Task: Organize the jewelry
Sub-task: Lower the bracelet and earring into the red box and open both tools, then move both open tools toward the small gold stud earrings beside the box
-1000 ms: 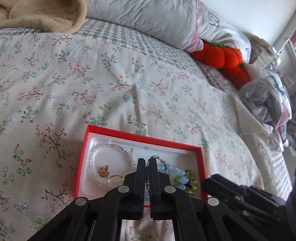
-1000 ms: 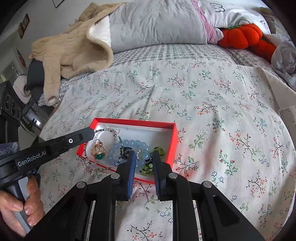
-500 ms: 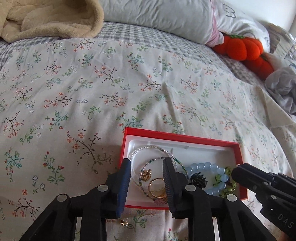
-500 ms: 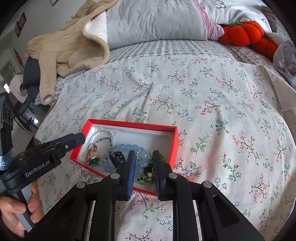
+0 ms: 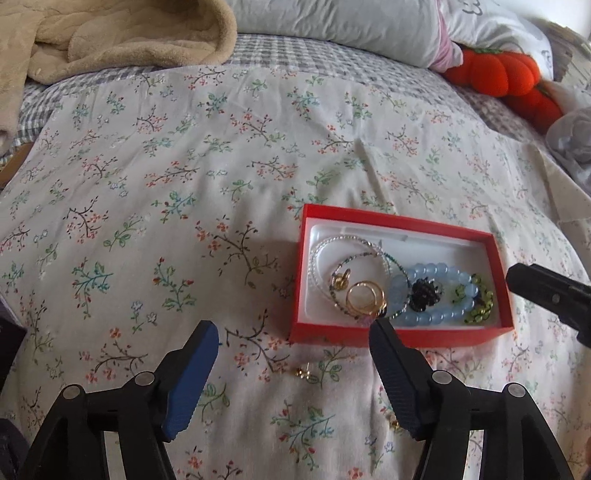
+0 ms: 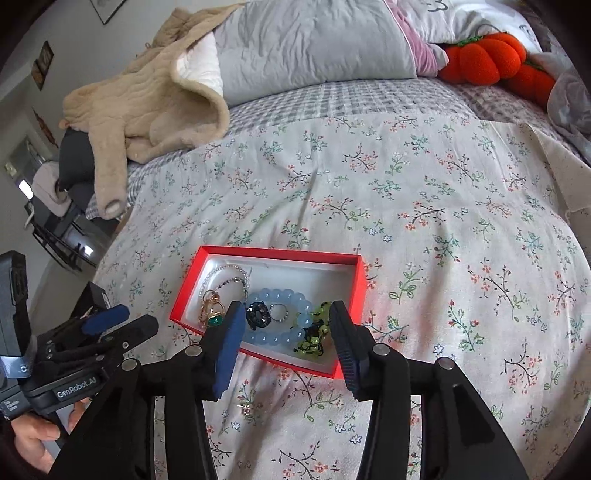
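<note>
Red box of jewelry on the floral bed, our fingers spreading empty.

The red box (image 5: 400, 334) holds a blue bead bracelet (image 5: 432, 295) and gold rings (image 5: 364, 297); a small gold earring (image 5: 303, 373) lies on the bedspread (image 5: 184, 184) just outside. We angle both grippers downward: left gripper (image 5: 291, 338) opening wide, right gripper (image 6: 286, 317) opening above the box.

both tongs (image 5: 291, 330) (image 6: 286, 314) now wider apart

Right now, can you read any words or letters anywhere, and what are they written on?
"GenRobot.AI": white letters on the black body of the left gripper, seen from the right wrist.
Small white print lower on that same body: too small to read.
Dark marks on the white pillow and the wall pictures: too blurred to read.
</note>
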Demonstrator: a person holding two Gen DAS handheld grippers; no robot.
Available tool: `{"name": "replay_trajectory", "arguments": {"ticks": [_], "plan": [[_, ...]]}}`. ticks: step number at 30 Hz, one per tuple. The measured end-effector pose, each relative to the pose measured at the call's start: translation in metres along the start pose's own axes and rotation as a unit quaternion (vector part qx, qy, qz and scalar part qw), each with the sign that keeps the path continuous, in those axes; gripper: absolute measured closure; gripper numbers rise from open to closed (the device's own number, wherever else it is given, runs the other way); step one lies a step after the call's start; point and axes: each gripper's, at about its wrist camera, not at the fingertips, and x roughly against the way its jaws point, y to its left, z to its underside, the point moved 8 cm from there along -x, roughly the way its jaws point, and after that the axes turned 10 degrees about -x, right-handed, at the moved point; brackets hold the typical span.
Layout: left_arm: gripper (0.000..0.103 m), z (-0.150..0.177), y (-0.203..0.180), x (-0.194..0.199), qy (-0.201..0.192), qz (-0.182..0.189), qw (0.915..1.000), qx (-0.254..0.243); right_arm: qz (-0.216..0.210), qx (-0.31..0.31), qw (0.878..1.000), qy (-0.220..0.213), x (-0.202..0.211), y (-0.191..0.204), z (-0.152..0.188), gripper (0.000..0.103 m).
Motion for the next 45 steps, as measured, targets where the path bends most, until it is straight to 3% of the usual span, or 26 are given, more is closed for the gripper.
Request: {"name": "replay_trajectory", "arguments": {"ticks": [7,12,19,30,31,33,38,45], "plan": [[0.024,0.027,-0.006,0.028,0.027,-0.033,0.9989,-0.02,0.009,-0.002,1.0,0.01,0.028,-0.002,0.016,0.053],[0.021,0.046,-0.013,0.049,0.03,-0.052,0.9976,-0.036,0.017,0.001,0.999,0.029,0.045,-0.006,0.042,0.047],[0.021,0.075,-0.015,0.068,0.05,-0.092,0.992,-0.071,0.043,-0.002,0.997,0.071,0.035,-0.017,0.077,0.047],[0.02,0.101,0.003,0.047,0.068,-0.07,0.9936,-0.056,0.064,0.043,0.992,0.102,0.002,0.003,0.106,0.047],[0.02,0.101,0.006,0.043,0.066,-0.065,0.9944,-0.051,0.058,0.044,0.992,0.107,-0.002,0.006,0.108,0.049],[0.02,0.1,0.01,0.035,0.063,-0.05,0.996,-0.039,0.049,0.045,0.99,0.125,-0.012,0.011,0.114,0.069],[0.02,0.097,0.019,0.017,0.059,-0.018,0.9978,-0.023,0.045,0.013,0.985,0.167,-0.035,0.013,0.122,0.074],[0.02,0.089,0.025,-0.004,0.079,0.012,0.9966,-0.02,0.042,-0.038,0.983,0.176,-0.048,0.014,0.112,0.079]]}}
